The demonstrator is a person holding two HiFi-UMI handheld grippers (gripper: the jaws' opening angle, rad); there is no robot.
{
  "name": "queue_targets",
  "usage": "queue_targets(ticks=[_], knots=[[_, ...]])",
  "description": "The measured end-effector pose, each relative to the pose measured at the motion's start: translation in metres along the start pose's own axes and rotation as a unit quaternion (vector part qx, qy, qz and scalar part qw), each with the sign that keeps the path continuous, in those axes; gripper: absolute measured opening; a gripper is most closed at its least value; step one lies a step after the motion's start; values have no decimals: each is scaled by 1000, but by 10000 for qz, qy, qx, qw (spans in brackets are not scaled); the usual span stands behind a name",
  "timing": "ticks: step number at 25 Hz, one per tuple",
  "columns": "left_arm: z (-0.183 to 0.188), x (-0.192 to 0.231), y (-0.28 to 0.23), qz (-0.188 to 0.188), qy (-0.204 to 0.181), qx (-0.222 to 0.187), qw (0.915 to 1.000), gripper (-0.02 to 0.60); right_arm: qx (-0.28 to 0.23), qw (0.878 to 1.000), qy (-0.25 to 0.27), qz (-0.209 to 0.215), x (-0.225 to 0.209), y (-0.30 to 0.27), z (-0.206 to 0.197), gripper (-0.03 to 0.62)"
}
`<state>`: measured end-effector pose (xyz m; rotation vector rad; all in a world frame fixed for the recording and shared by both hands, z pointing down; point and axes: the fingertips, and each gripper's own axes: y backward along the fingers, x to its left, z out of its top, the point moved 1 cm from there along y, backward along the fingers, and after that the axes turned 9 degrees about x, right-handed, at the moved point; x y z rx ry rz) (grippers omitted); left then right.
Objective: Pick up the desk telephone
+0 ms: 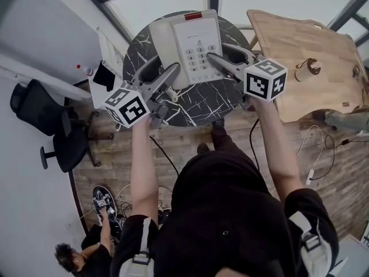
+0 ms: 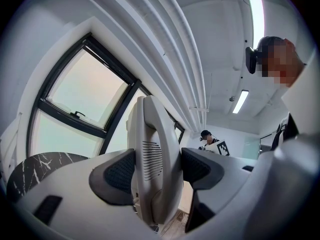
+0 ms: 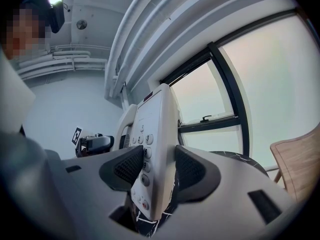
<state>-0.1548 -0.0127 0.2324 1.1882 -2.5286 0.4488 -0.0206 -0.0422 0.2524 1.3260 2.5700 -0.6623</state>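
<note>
A beige desk telephone with a handset on its left and a keypad on its right is held between both grippers, over the round black marble table. My left gripper is shut on the handset side, and in the left gripper view the handset fills the gap between its pads. My right gripper is shut on the keypad side. The right gripper view shows the keypad edge clamped between its pads, with the marble top behind.
A light wooden table with a small brown roll stands at the right. At the left is a black office chair. Another person crouches at lower left, and cables lie on the wood floor.
</note>
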Motion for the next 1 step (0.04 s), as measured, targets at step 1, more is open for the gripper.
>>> queue_targets(ticks=[1], knots=[[0,0,0,-4,6,3,10000,308,-1,10000,-1,-9,0,0,0,221]])
